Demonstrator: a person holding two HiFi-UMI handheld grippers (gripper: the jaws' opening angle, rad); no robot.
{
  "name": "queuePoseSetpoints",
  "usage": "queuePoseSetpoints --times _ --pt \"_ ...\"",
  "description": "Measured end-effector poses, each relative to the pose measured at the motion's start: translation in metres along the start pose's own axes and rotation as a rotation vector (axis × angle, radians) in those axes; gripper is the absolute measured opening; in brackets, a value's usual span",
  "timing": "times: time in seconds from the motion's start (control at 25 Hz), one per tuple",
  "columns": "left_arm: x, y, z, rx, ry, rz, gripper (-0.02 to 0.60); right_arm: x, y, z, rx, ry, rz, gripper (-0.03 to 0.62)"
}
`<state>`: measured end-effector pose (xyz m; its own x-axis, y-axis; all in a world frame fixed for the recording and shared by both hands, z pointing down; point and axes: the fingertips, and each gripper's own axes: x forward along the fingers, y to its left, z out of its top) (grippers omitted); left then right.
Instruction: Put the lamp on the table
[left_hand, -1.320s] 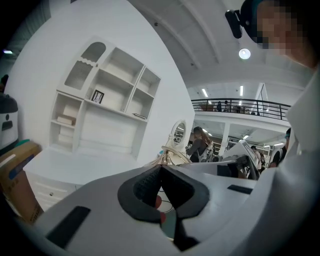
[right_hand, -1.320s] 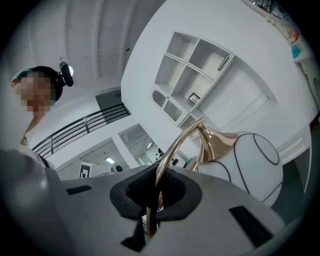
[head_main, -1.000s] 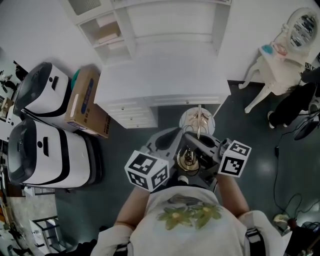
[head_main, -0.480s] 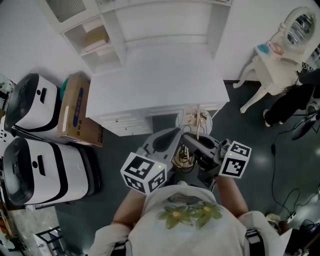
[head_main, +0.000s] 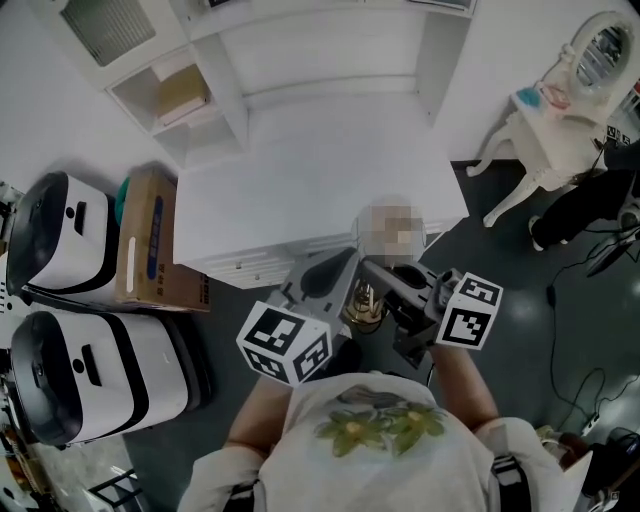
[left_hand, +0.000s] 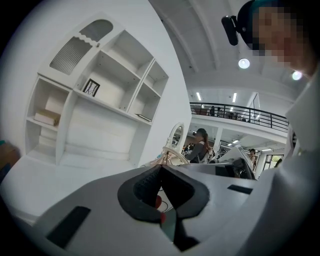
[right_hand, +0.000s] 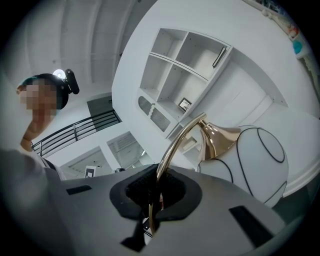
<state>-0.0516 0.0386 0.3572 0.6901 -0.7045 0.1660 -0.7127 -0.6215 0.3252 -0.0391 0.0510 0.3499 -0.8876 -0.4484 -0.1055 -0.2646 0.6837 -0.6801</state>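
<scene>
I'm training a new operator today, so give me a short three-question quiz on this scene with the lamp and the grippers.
1. True or false: the right gripper is shut on the lamp by its gold stem.
2. What stands on the floor right beside the white table? A) cardboard box B) ladder C) bicycle
3. Fill in: the lamp's shade is ____ with thin black lines.
Key: 1 true; 2 A; 3 white.

Head view: only a bit of the lamp base shows, rest tucked under the right gripper; its shade's blurred out.
</scene>
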Motion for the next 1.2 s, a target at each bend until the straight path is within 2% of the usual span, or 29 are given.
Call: queuePoseSetpoints --times 0.36,0.72,1.2 --pt "0.016 0.04 0.024 0.004 -0.021 -0.039 0.028 0.038 -0.021 0.022 -0.001 -0.031 -0.014 0.029" --pt "0.037 0.057 0.031 -0.011 -0.018 -0.071 0.028 0.049 -0.041 0.036 -0.011 -0.045 -0.064 0.029" --pt "0.086 0.074 0.051 0.003 -0.008 -0.078 0.028 0.057 -0.079 0.077 0.02 -0.044 -0.04 0.029"
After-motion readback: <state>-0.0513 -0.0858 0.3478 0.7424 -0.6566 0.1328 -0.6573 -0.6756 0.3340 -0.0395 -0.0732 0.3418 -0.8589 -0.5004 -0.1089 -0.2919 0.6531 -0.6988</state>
